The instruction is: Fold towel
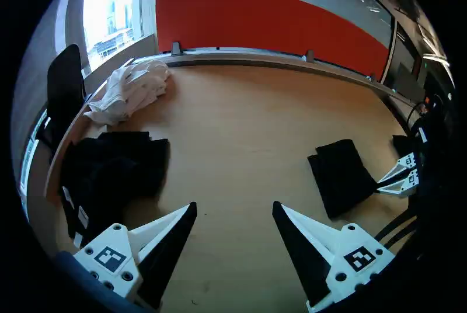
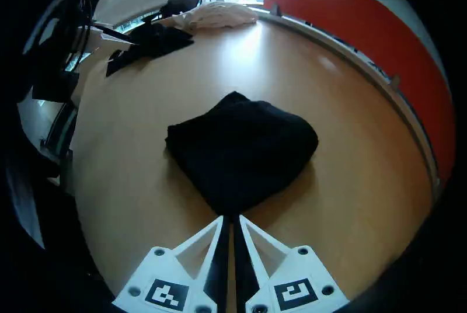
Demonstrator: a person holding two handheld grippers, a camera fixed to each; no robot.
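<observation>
The right gripper (image 2: 232, 219) was closed to a thin slit, and the near corner of the black towel (image 2: 245, 143) ran to a point right between its fingertips, so it appeared to be pinching that corner. The towel lay on the wooden worktop (image 2: 134, 219) just ahead of the gripper as a compact, rounded bundle several layers thick, with its far edges tucked under rather than spread out. The left gripper (image 1: 233, 204) was off to one side with its fingers spread wide and nothing between them, over bare wood and well apart from the towel. By the look of the bundle, most of the folding was done, and the step in hand seemed to be the last one: squaring up the folded towel or drawing it by its corner to where it should rest. The next move probably called for the right gripper to lower the corner flat and let go without dragging the top layer open, and the free left gripper could have pressed down the far side if the layers lifted. Farther along the worktop lay a heap of dark cloth (image 1: 111, 167), and beyond it a crumpled white heap (image 1: 131, 88). A black chair (image 1: 61, 91) stood past the edge there, and a red screen (image 1: 262, 21) ran along the far side.
</observation>
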